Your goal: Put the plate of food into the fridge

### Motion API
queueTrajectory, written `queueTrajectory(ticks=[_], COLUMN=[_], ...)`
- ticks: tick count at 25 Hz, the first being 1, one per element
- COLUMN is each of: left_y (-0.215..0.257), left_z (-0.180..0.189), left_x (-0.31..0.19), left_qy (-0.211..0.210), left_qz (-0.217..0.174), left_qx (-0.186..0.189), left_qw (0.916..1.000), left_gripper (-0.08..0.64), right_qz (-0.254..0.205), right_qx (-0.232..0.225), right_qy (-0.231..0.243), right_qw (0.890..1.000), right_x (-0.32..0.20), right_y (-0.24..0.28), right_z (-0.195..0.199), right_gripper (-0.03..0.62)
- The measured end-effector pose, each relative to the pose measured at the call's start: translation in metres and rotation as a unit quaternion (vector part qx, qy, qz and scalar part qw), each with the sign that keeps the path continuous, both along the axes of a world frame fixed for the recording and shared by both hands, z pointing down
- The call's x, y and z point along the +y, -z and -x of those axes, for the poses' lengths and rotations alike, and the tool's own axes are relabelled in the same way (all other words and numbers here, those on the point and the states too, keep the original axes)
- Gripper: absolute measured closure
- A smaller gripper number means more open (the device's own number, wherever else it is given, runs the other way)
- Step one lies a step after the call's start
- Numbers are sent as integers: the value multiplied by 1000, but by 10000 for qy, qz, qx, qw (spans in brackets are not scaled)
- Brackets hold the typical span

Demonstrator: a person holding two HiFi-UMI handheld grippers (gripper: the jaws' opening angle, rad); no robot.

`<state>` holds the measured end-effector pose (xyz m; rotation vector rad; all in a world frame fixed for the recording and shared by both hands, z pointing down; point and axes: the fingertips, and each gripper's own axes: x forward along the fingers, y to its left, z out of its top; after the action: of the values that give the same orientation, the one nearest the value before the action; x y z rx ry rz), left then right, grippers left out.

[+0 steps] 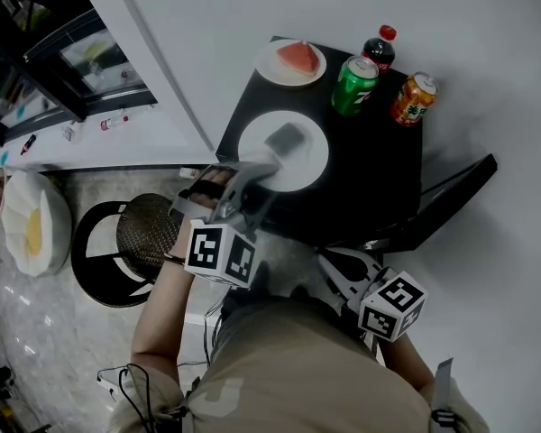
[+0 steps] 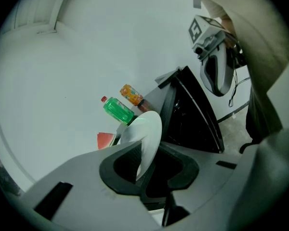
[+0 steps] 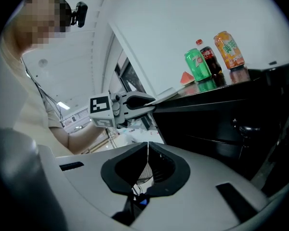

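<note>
Gripping the near rim of the white plate (image 1: pixel 308 166), the left tool (image 1: pixel 257 175) has its jaws clamped on it, with a grey piece of food (image 1: pixel 285 138) just beyond the tips. Farther out on the black table (image 1: pixel 379 170) are a watermelon slice (image 1: pixel 298 57) on its own plate, a green can (image 1: pixel 354 84) and an orange can (image 1: pixel 413 97). The right tool (image 3: pixel 147 146) is closed and empty.

No word or number is readable here. The green can (image 1: pixel 354 84), the orange can (image 1: pixel 413 98) and the dark bottle (image 1: pixel 379 50) at the far side of the worktop have printed labels, but the print is too small. The left cube (image 1: pixel 221 253) and the right cube (image 1: pixel 392 307) carry black-and-white square markers, which are patterns and not letters.
</note>
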<state>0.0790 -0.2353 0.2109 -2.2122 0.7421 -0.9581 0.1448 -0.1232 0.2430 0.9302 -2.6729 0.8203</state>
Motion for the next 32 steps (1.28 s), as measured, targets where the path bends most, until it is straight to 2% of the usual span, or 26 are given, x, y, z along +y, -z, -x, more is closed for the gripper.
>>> queueTrajectory(ticks=[3,5,8,10,13,18,23,30,32], left_y=[2,3,2,3,4,4,4,4,5], left_z=[1,2,4,4,6,8,11,16,18], left_x=[3,5,6,8,11,14,18,24,26], left_qy=[-87,-139,-243,-337,-477,-743,-1020,-1383,-1458], left_qz=[-30,-61,-99,-108,-100,-62,-46,-54,-56], left_qx=[92,143,214,263,315,343,320,250,266], left_qw=[9999,9998,9994,9990,9983,9966,9943,9901,9889], left_gripper=[477,477,477,476,477,477,477,479,478], right_qz=[108,329,713,856,998,1270,1220,1236,1412], right_qx=[-198,-496,-1052,-1246,-1358,-1772,-1767,-2209,-2351], right_qy=[-109,-251,-593,-852,-1153,-1304,-1711,-1749,-1803], right_qw=[9997,9979,9901,9848,9789,9672,9616,9515,9446], right_x=[-8,-18,-35,-46,-57,-64,-73,-79,-79], right_y=[5,7,10,12,15,21,25,40,37], right_z=[2,4,4,2,1,7,3,15,16], right_gripper=[571,571,571,571,571,571,571,567,538])
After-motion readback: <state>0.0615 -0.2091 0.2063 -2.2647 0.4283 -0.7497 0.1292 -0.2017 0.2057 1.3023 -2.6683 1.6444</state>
